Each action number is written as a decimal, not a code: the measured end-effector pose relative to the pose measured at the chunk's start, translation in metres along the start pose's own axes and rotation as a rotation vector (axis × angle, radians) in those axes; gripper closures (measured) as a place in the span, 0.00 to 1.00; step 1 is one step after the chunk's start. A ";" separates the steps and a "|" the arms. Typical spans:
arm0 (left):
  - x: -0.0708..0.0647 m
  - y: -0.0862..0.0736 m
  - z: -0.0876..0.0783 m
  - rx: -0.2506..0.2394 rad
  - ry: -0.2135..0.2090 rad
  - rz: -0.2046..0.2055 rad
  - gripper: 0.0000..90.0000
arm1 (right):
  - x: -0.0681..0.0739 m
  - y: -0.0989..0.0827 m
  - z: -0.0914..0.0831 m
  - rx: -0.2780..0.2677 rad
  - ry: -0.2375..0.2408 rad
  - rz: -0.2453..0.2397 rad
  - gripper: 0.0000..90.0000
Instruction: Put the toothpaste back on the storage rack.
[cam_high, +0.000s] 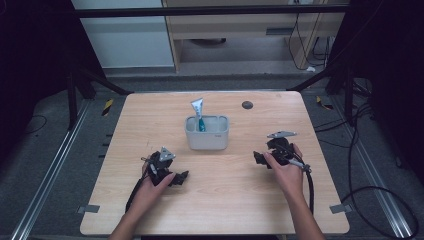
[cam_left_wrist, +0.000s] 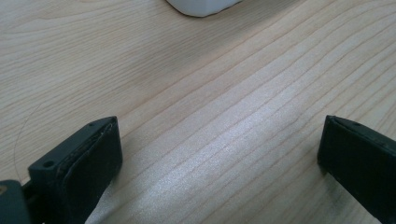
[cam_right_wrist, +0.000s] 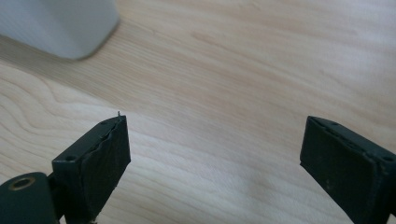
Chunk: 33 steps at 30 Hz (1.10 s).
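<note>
We hold both grippers low over bare wood, jaws spread wide and gripping nothing.

Our left gripper (cam_high: 172, 176) sits near the table's (cam_high: 150, 120) front-left part and our right gripper (cam_high: 261, 159) to the right of centre, well apart from each other. Between them and farther back stands the white holder (cam_high: 207, 135), with a toothpaste tube (cam_high: 198, 113) upright in its left part. Open tabletop surrounds the holder on every side. In each gripper view a corner of the holder (cam_left_wrist: 201, 6) (cam_right_wrist: 56, 25) shows at the top edge, with bare wood between it and our jaws.
</note>
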<state>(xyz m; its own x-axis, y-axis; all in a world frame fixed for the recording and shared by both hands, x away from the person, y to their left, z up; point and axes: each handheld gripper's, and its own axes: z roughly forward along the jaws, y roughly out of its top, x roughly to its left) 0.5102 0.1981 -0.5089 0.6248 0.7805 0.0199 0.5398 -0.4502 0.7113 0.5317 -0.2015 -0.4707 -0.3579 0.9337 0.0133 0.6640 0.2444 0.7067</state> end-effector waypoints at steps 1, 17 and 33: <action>0.000 0.000 0.000 0.000 0.000 -0.001 0.00 | -0.004 -0.004 0.001 0.004 -0.004 0.015 0.10; 0.000 0.000 0.000 -0.001 0.000 -0.003 0.00 | -0.042 -0.036 0.004 0.011 -0.076 0.159 0.12; 0.000 0.000 0.000 0.000 0.000 -0.002 0.00 | -0.044 -0.043 0.015 -0.025 -0.176 0.160 0.00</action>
<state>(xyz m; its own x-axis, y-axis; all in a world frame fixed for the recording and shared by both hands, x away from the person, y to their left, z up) 0.5100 0.1980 -0.5090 0.6238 0.7814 0.0184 0.5408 -0.4485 0.7116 0.5291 -0.2493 -0.5119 -0.1280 0.9918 0.0040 0.6856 0.0856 0.7229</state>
